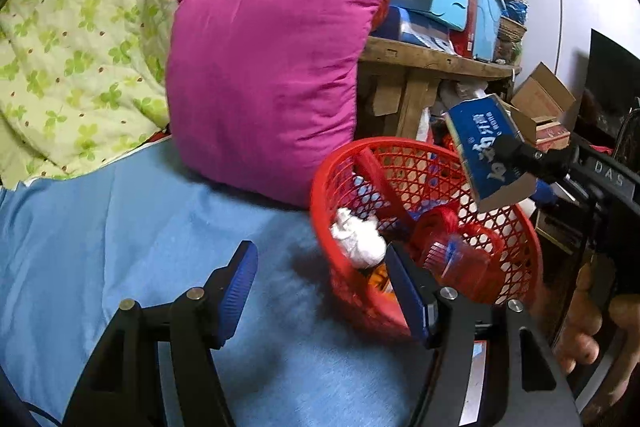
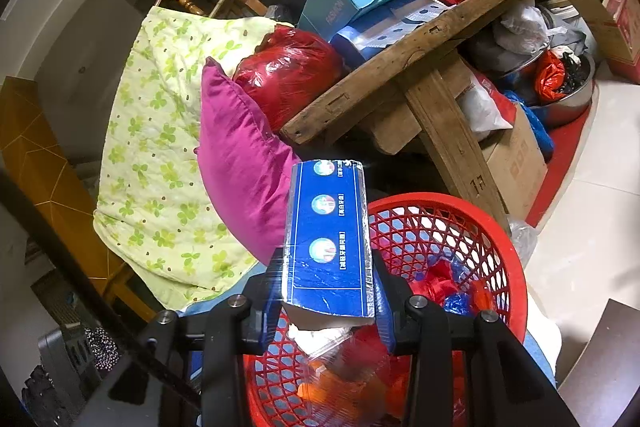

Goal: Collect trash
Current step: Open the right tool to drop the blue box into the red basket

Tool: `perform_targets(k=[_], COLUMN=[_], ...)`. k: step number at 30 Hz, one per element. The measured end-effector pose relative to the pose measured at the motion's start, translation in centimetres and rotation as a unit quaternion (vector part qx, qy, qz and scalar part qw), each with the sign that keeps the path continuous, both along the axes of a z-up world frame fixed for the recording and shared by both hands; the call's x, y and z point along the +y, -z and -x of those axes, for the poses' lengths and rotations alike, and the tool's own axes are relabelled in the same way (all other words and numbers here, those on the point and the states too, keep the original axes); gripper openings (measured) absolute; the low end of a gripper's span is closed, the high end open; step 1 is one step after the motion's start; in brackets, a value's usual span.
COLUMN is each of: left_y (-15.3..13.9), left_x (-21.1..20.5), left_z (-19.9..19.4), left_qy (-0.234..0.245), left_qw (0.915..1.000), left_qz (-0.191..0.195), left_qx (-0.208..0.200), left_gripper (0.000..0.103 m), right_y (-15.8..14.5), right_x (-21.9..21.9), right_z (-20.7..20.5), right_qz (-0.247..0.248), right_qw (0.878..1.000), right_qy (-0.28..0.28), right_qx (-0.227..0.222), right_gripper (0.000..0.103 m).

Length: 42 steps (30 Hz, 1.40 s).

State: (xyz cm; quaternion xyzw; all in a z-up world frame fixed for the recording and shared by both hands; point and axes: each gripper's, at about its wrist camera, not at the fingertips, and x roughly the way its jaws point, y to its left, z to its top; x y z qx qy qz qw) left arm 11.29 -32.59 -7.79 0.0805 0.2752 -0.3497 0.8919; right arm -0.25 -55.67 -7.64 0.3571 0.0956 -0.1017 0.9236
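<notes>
Right hand-held gripper (image 2: 326, 303) pinches the blue carton (image 2: 328, 247) across its lower end, jaws pressed against both long sides; the carton stands nearly upright, its open bottom just above the red basket (image 2: 496, 227). From the left wrist view, the carton (image 1: 490, 151) hangs over the basket's far rim (image 1: 400, 143), not yet over the middle.

Left hand-held gripper (image 1: 320, 291) is spread wide and holds nothing. Its right finger (image 1: 404, 291) sits at or against the basket's near wall; contact cannot be confirmed. Its left finger hovers over the blue bedsheet (image 1: 120, 227) beside the basket.

Basket contents: crumpled white tissue (image 1: 358, 237), red plastic wrap (image 1: 436, 223), some orange packaging low down. Fill is moderate; room remains for the carton.

Judgement on the step (dropping the carton in):
- Shift the carton toward the basket's centre before release, since a drop at the rim may tip it out onto the floor side.
- Lower it so the bottom end passes below the rim, then part the jaws; the carton looks light and may catch on a pad.
- The basket rests on soft bedding and appears tilted; steadying its near wall with the left hand-held gripper would help.

Behind the basket: magenta pillow (image 1: 272, 75), green floral quilt (image 1: 80, 27), then a cluttered wooden table (image 1: 432, 59).
</notes>
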Motion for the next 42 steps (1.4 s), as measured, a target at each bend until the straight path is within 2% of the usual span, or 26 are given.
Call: perform_targets(k=[10,12,16,17,24,42], left_y=[1.9,2.0,1.9,1.9,1.8,2.0], left_x=[3.7,4.0,4.5,4.6,6.2,8.5], left_z=[0.2,0.4,0.9,1.0,1.5,1.5], left_qy=[-0.038,-0.038,-0.040,-0.041,-0.055,-0.076], left_qw=[0.9991,0.9991,0.9992,0.9991,0.9985,0.9970], left_qz=[0.000,0.000,-0.003,-0.004,-0.004,-0.006], left_qx=[0.017,0.017,0.010,0.007,-0.002,0.006], left_gripper=[0.068,0.068,0.068,0.068,0.068,0.069], right_y=[-0.2,-0.3,-0.4,-0.5,-0.5,-0.7], right_x=[1.3,1.8,2.9,3.0,3.8,5.3], right_z=[-1.2,-1.7,-2.2,-2.3,-2.9,-3.6], right_qz=[0.013,0.016,0.019,0.020,0.018,0.018], right_qw=[1.000,1.000,0.999,0.999,0.999,0.999], right_qy=[-0.011,-0.013,-0.022,-0.022,-0.031,-0.031], right_qx=[0.013,0.019,0.021,0.020,0.021,0.016], right_gripper=[0.043,0.048,0.066,0.066,0.067,0.067])
